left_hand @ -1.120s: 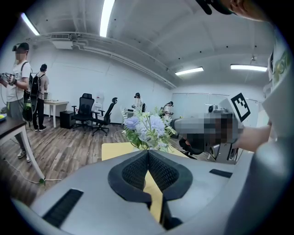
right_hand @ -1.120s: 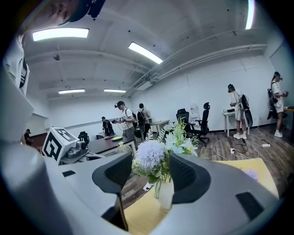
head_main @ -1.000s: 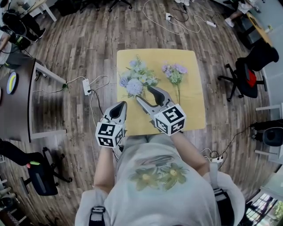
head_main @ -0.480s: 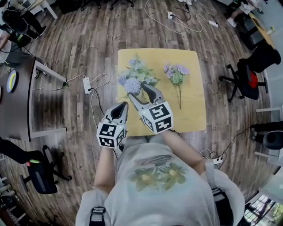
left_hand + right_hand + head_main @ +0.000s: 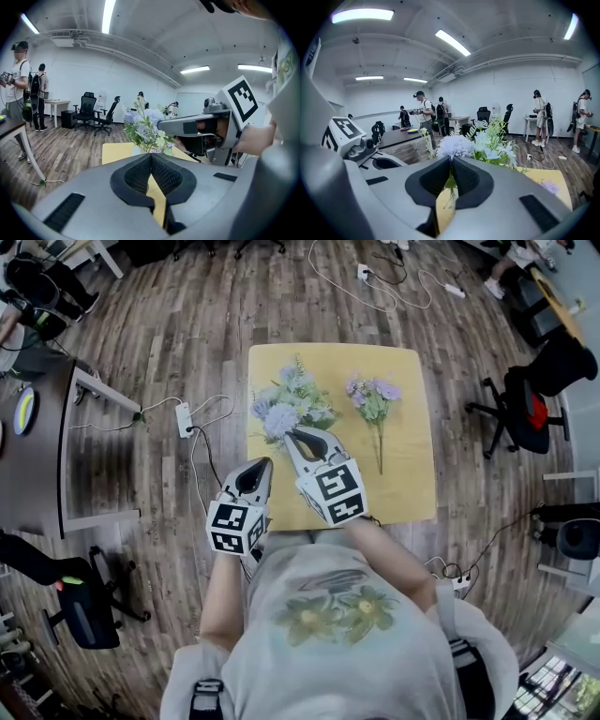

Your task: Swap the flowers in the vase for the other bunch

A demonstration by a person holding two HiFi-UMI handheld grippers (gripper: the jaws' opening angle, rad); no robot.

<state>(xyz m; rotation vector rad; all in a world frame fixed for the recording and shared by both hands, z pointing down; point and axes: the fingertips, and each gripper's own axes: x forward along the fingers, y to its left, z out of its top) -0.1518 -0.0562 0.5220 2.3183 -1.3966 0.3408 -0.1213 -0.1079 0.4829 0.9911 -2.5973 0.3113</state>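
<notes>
Item, nearest the person: left gripper (image 5: 258, 468), low left of centre in the head view, at the table's near edge; jaws together, nothing between them; idle.

Item: right gripper (image 5: 294, 437), reaching toward the upper left; jaws have just been closing and are now clamped on green stems low in the first bunch, as its own view shows.

Item: bunch in the vase (image 5: 286, 407), pale blue and white, centre-left of the yellow table (image 5: 403, 474); upright. The vase (image 5: 136, 149) is hidden under blooms from above; only what seems its pale rim shows in the left gripper view.

Item: other bunch (image 5: 372, 397), lilac, lying flat right of centre, stems toward the person; well apart from both grippers.

Item, beyond: power strip (image 5: 184, 423) on the floor at left.

Step in hand, by my reckoning: the grasp for removal is made; nothing is lifted yet. Next calls for a straight upward pull, perhaps with the idle gripper steadying the vase against tipping.

Against a second ago: the right jaws stood wide open beside the blooms, further right; the left gripper and the lilac bunch lie as they did.
</notes>
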